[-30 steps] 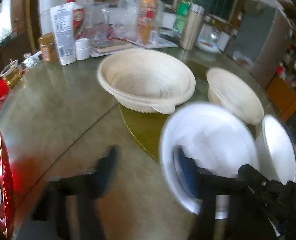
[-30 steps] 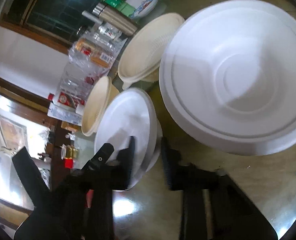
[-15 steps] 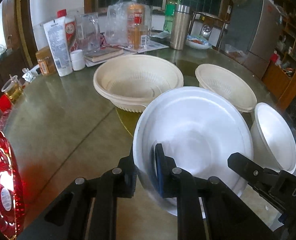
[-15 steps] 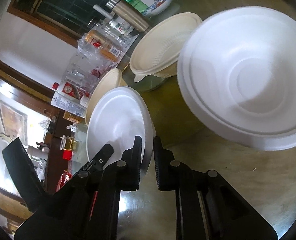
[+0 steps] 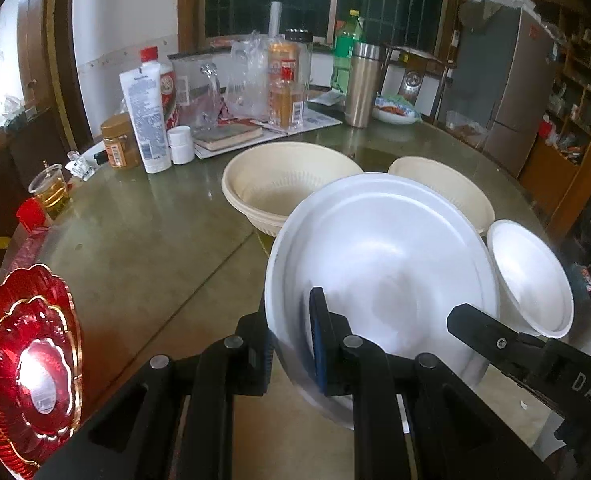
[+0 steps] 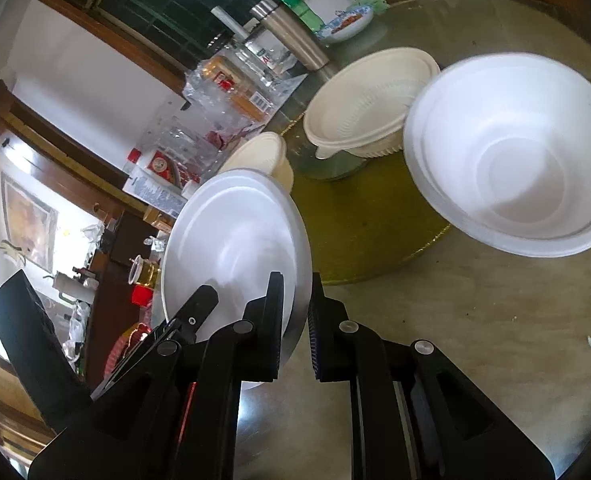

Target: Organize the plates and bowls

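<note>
Sorting looks barely begun, judged from the left wrist view. The left gripper has its fingers closed narrow on the near left rim of the large white bowl, one pad inside and one outside. The bowl is tipped up toward the camera, over the near middle of the bench. Behind it the large cream bowl and the small cream bowl stand apart near the bench centre, not nested. The small white bowl sits alone by the right edge. Red plates lie at the near left edge. Bottles, a flask and packets crowd the far edge.

From the right wrist view, the right gripper pinches the opposite rim of that same large white bowl, with its fingers narrow and the rim between them. Part of the left gripper shows at the bowl's far side, so both tools hold one piece. I cannot tell whether it is a single bowl or two stuck together. The small white bowl stands loose to the right, just beside the gold mat. The small cream bowl rests on that mat's far side.

No stack exists so far. What remains, I judge, is nesting white with white and cream with cream, then gathering the plates.
</note>
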A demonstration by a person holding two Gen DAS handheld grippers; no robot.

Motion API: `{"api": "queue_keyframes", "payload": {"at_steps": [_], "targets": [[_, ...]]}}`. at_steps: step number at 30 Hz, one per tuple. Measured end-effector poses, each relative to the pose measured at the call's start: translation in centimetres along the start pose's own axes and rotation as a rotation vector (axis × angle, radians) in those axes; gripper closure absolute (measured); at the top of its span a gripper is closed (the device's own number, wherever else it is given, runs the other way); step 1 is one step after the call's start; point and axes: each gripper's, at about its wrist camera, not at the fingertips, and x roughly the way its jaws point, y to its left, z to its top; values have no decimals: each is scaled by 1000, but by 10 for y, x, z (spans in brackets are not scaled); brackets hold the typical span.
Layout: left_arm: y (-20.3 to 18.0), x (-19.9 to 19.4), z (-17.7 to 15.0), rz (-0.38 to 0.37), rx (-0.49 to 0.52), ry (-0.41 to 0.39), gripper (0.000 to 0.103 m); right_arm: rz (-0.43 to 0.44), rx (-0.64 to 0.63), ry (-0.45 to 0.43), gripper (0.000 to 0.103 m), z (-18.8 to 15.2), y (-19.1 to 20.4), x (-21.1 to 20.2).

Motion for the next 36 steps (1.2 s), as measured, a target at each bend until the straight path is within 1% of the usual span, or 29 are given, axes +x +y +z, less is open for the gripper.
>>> {"api": "queue_keyframes", "payload": {"at_steps": [5,21,36], "targets": [[8,-16,-2,1,-14,-32,88,10,-29,-10,92,-4,13,-7],[41,-52,-10,21,-58,-92,88,43,-113,-2,92,-23,55,-16],[95,-78,-19,90,-133,-132,88,98,-206,61,92,-47,104,6]]}}
